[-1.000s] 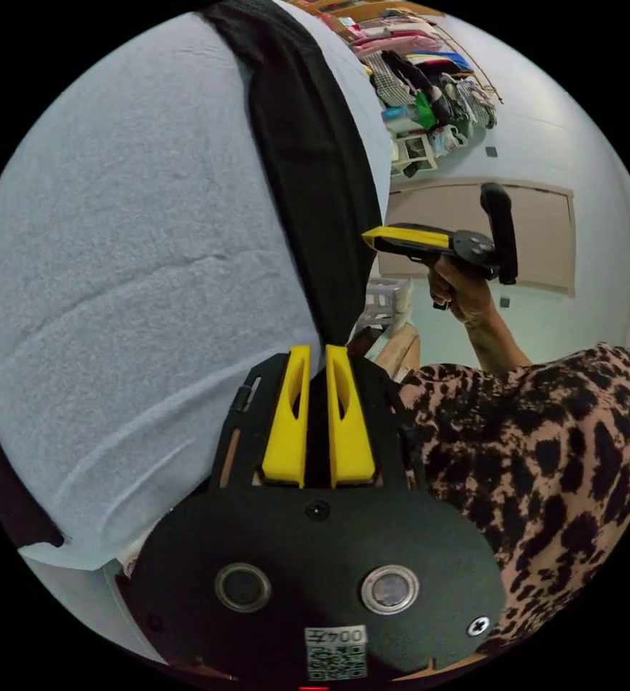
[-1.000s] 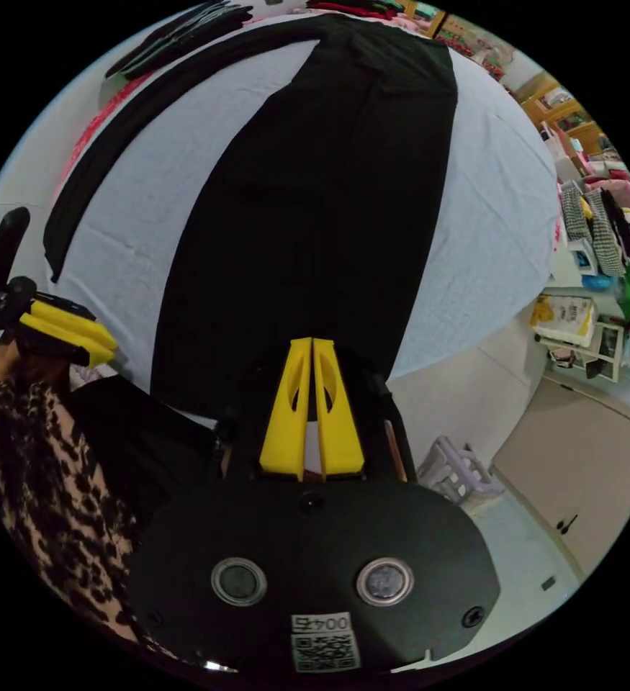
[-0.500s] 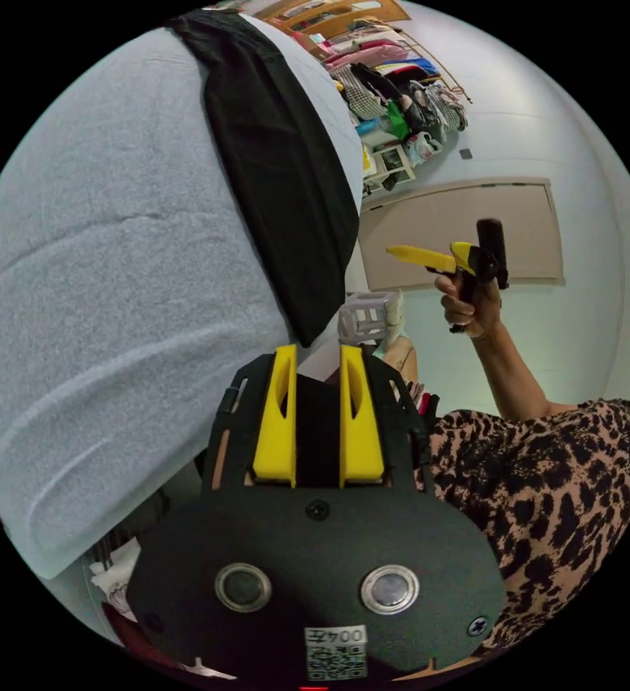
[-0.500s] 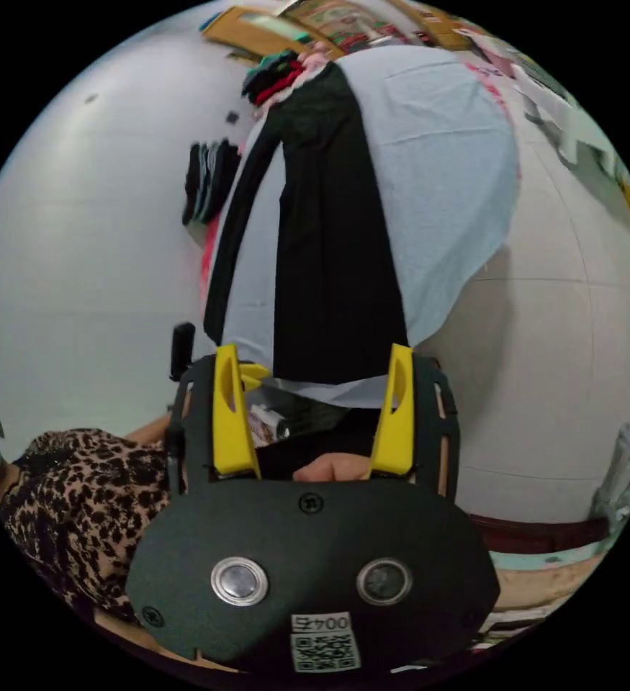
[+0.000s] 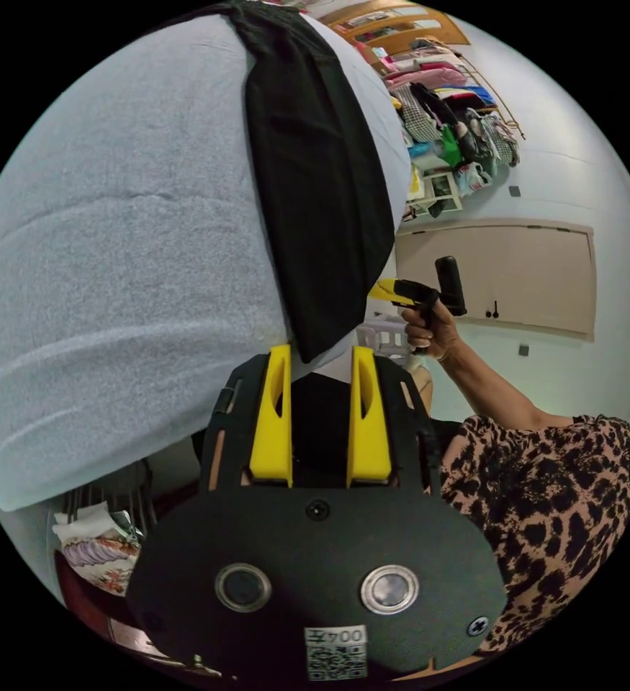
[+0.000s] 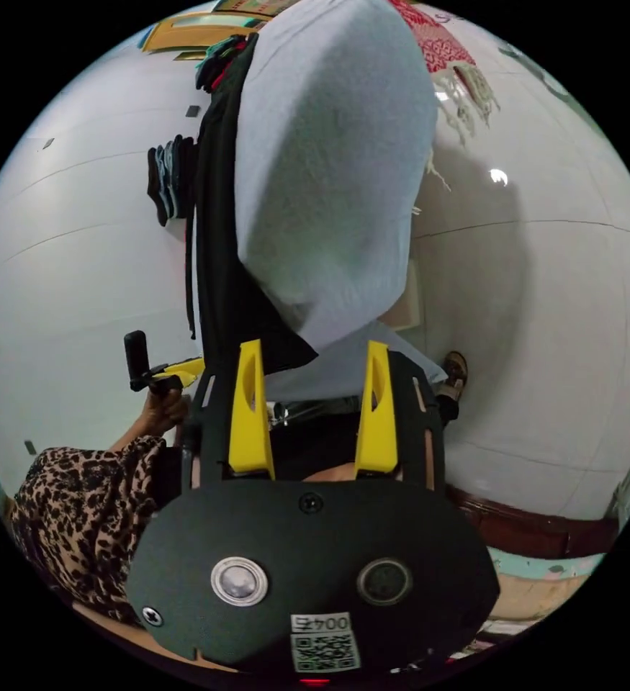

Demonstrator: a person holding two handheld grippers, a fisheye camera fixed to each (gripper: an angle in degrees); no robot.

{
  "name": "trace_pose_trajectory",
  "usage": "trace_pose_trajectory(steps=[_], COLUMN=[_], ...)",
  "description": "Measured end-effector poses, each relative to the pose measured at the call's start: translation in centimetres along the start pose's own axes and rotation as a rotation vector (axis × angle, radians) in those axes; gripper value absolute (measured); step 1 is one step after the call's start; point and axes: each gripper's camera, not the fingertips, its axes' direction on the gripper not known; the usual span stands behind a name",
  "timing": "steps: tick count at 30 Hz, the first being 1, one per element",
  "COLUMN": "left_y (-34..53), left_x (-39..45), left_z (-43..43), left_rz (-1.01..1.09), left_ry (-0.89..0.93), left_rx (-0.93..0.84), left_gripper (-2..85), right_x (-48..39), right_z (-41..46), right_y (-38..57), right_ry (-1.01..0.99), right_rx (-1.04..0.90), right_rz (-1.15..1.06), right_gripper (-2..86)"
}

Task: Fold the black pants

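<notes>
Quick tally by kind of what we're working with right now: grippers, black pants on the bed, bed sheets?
Grippers: 2, left gripper and right gripper, both with jaws apart
Black pants: 1, laid flat
Light blue sheet: 1
Total: 4

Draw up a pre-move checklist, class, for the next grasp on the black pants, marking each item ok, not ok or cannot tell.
1. Left claw open: ok, jaws apart with nothing between them.
2. Right claw open: ok.
3. Black pants lying flat on the pale blue sheet: ok.
4. Pants hem near the left claw: ok, just beyond its tips.
5. Pants free of other clothes: cannot tell, far end out of sight.
6. Either claw gripping fabric: not ok, neither does.
</notes>
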Motion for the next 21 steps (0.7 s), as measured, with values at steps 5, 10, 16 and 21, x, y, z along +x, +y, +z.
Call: trace_pose_trajectory(steps=[5, 10, 16, 21], left_y=[1.3, 5.0, 6.8, 8.0], left_x=[1.1, 3.5, 1.1, 1.0], left_z=[1.1, -1.2, 1.9, 1.7], left_rz=[-0.021, -0.079, -0.212, -0.215], left_ry=[-0.059, -0.04, 0.054, 0.058], left_rx=[0.001, 0.139, 0.127, 0.125], left_gripper=[3.8, 1.6, 1.2, 1.3], right_x=[0.8, -5.3, -7.4, -13.7], right_z=[1.1, -2.6, -0.1, 0.7], right_y=[0.2, 3.1, 2.6, 2.3], right_ry=[-0.226, -0.177, 0.039, 0.359], right_rx=[-0.054, 0.048, -0.036, -0.11], right_rz=[-0.056, -0.199, -0.137, -0.215], right_gripper=[5.4, 2.2, 2.3, 4.7])
